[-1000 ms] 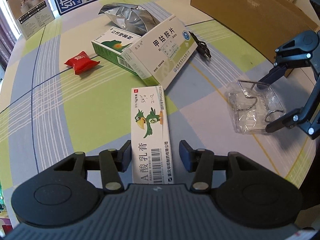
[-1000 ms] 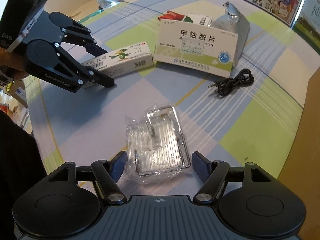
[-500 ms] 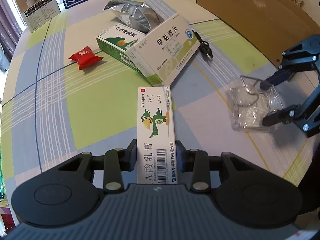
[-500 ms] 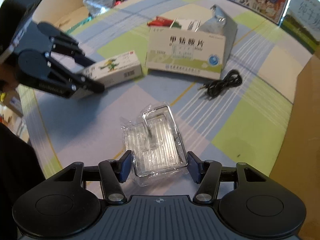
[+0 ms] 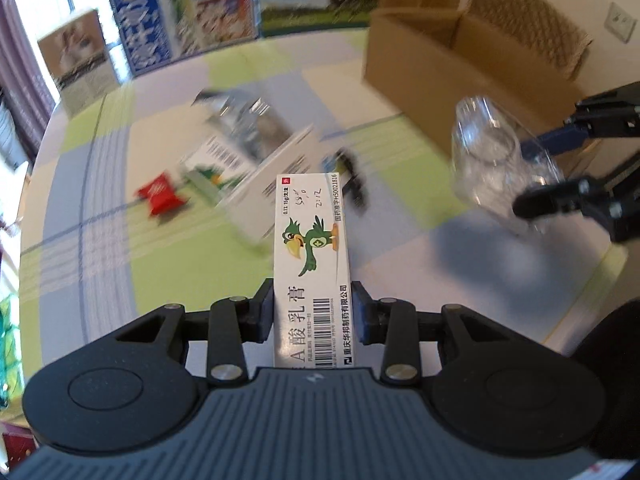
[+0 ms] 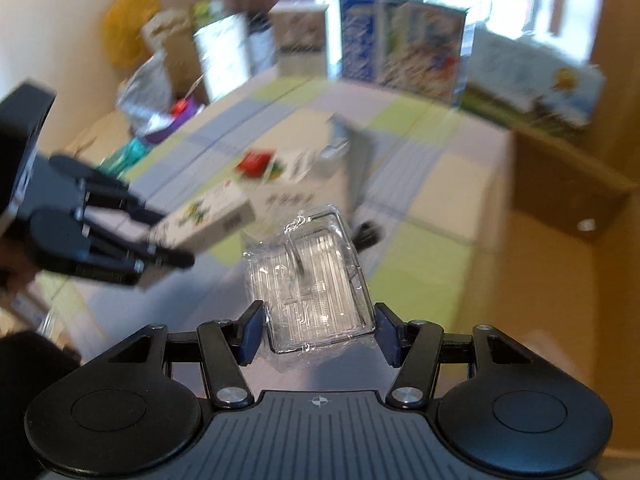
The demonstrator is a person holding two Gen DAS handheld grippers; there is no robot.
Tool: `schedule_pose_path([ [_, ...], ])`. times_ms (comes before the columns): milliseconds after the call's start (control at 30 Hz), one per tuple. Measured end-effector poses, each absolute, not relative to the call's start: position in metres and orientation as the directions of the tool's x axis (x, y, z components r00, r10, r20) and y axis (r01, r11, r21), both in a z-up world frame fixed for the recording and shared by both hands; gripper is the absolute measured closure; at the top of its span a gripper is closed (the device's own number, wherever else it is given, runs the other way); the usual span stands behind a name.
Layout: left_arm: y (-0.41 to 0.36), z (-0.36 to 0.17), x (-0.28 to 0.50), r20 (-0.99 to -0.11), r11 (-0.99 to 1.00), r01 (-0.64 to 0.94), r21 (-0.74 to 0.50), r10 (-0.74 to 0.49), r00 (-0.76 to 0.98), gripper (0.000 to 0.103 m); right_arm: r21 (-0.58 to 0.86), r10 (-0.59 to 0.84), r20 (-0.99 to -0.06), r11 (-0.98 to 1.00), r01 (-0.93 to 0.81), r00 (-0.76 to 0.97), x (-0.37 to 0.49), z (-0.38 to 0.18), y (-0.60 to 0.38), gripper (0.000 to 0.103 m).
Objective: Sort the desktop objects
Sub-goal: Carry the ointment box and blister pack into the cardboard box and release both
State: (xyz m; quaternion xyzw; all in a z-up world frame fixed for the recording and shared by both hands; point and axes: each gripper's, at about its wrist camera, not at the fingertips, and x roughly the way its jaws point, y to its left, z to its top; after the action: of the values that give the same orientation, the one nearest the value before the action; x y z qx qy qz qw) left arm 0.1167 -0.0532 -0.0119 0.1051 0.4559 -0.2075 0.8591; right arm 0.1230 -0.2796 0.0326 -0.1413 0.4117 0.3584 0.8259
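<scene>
Both grippers loaded and off the counter [image 5: 100, 240].

Left gripper [image 5: 313, 310]: jaws pinching the ointment box [image 5: 311, 256] across its narrow width near the barcode end. Long axis runs straight out along the fingers, toward 12 o'clock in the left wrist view.

Right gripper [image 6: 318, 332]: jaws clamped on the clear wrapped packet with the wire frame [image 6: 314, 280], gripped at its near end, the rest sticking out toward 12.

Key relation: cardboard box [image 5: 460, 80] sits at about 1–2 o'clock from the left jaws; in the right wrist view it fills the 2–3 o'clock side. My read: the right gripper is nearer, so the packet likely drops first. The ointment box leads end-first and needs clearance over the box wall.

Background heavily blurred; the remaining items on the counter are hard to make out.
</scene>
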Motion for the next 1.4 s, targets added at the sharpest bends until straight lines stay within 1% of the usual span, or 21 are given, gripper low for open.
schedule_pose_path([
  [133, -0.094, 0.010, 0.117, -0.799, 0.863, 0.504, -0.025, -0.320, 0.509, 0.070, 0.023, 0.434, -0.754, 0.768, -0.640, 0.494, 0.130, 0.065, -0.319, 0.049],
  [333, -0.166, 0.037, 0.123, -0.761, 0.808, 0.588, -0.041, -0.407, 0.506, 0.070, -0.020, 0.336, -0.746, 0.851, -0.524, 0.575, 0.146, 0.082, -0.383, 0.049],
  [533, -0.230, 0.048, 0.138, -0.735, 0.761, 0.644, -0.073, -0.477, 0.482, 0.070, -0.027, 0.272, -0.763, 0.893, -0.449, 0.586, 0.160, 0.070, -0.431, 0.049],
  [700, -0.272, 0.043, 0.153, -0.743, 0.741, 0.665, -0.096, -0.498, 0.447, 0.070, -0.001, 0.262, -0.775, 0.910, -0.415, 0.576, 0.172, 0.056, -0.455, 0.049],
  [1133, -0.305, 0.018, 0.172, -0.765, 0.747, 0.652, -0.126, -0.492, 0.416, 0.070, 0.020, 0.257, -0.797, 0.915, -0.402, 0.547, 0.194, 0.031, -0.472, 0.049],
  [1267, -0.308, 0.013, 0.172, -0.760, 0.747, 0.655, -0.113, -0.490, 0.427, 0.070, 0.025, 0.257, -0.804, 0.916, -0.401, 0.536, 0.196, 0.024, -0.473, 0.049],
  [1400, -0.300, 0.015, 0.173, -0.738, 0.755, 0.640, -0.141, -0.511, 0.441, 0.069, 0.035, 0.265, -0.805, 0.915, -0.403, 0.531, 0.197, 0.021, -0.473, 0.049],
])
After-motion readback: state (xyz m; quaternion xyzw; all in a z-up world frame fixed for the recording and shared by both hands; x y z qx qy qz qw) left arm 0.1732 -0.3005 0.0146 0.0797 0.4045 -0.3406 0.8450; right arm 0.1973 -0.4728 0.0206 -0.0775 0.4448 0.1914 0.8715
